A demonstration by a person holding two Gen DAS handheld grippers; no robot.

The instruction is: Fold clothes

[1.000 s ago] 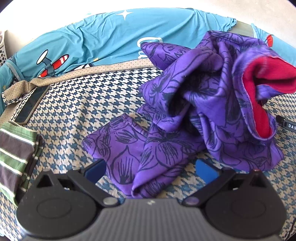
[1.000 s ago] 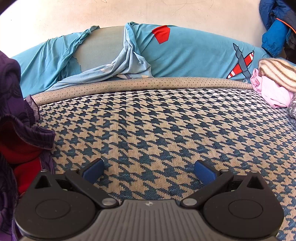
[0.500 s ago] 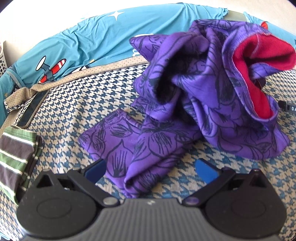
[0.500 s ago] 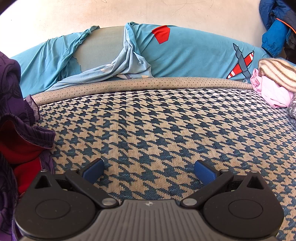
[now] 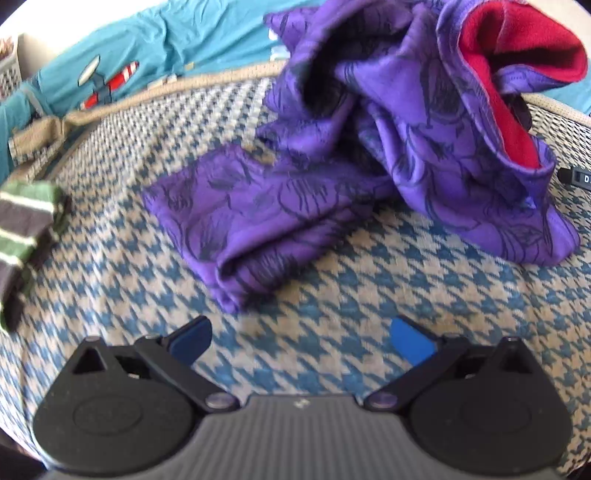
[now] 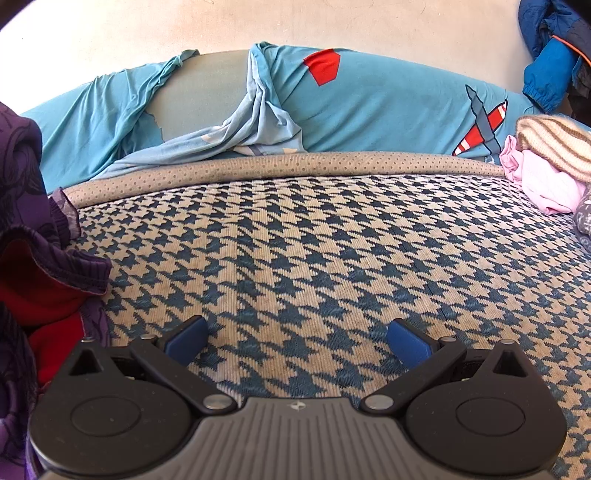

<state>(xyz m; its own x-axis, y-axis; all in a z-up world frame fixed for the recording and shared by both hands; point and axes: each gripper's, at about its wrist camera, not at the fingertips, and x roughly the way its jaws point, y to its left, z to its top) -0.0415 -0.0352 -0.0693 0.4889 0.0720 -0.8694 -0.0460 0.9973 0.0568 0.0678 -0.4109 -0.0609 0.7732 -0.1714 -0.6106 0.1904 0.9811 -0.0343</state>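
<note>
Strong daylight floods my left feed, where the purple garment (image 5: pixel 369 166) smears with motion blur. My right feed stays crisp; the wall (image 6: pixel 295 22) above the houndstooth cover (image 6: pixel 314 240) glares white. Fisheye bends both frames' edges.

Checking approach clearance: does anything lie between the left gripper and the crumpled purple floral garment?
Nothing visible does. Only bare houndstooth bed cover lies between the open left gripper and the purple floral garment with red lining; the striped green cloth sits off to the side.
</note>
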